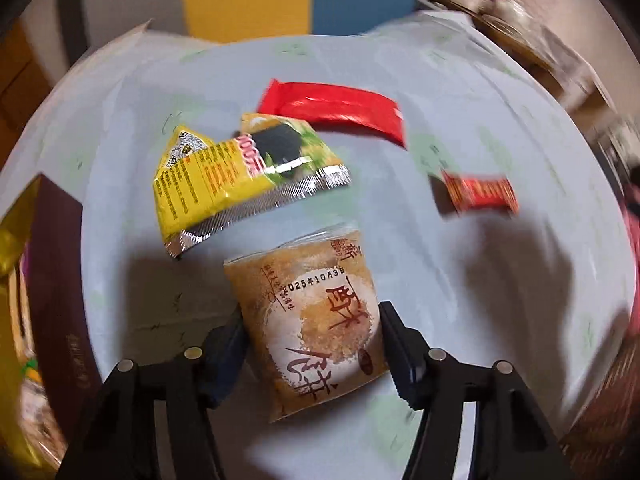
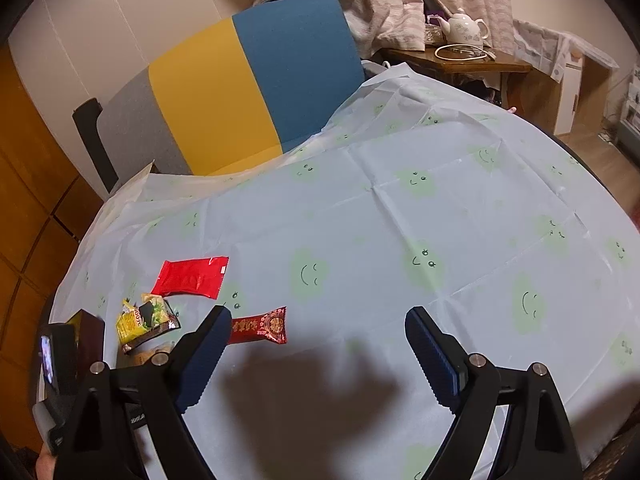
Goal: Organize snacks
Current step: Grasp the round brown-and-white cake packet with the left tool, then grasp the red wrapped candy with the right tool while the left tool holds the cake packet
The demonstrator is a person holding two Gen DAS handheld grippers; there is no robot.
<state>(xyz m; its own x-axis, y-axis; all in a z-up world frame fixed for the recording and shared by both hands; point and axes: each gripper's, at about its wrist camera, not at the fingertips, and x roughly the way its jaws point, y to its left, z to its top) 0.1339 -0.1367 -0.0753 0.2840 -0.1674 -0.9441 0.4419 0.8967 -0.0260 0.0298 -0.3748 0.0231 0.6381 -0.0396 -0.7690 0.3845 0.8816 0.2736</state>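
The worktop (image 2: 400,208) is round and covered by a thin, creased pale-blue plastic sheet printed with green smiley faces. Behind it stands a chair (image 2: 256,80) with a fabric back in grey, yellow and blue panels.

The right claw (image 2: 318,344) hovers above the sheet near the worktop's front edge, its ribbed dark-blue pads spread wide apart with nothing between them. The left claw (image 1: 310,344) is angled down over the snacks, its two fingers set on either side of a brown pastry packet (image 1: 308,324); the packet fills the gap between them, but whether the pads are pressing it cannot be told.

That packet is a soft, roughly square clear-film pouch printed with red Chinese characters and a date stamp. Just beyond it lies a crumpled yellow snack packet (image 1: 224,184) with crimped silver foil edges, one corner overlapping a flat, glossy red sachet (image 1: 336,110). Off to the right, apart from the others, sits a small red candy wrapper (image 1: 480,194) with gold patterning and flared ends.
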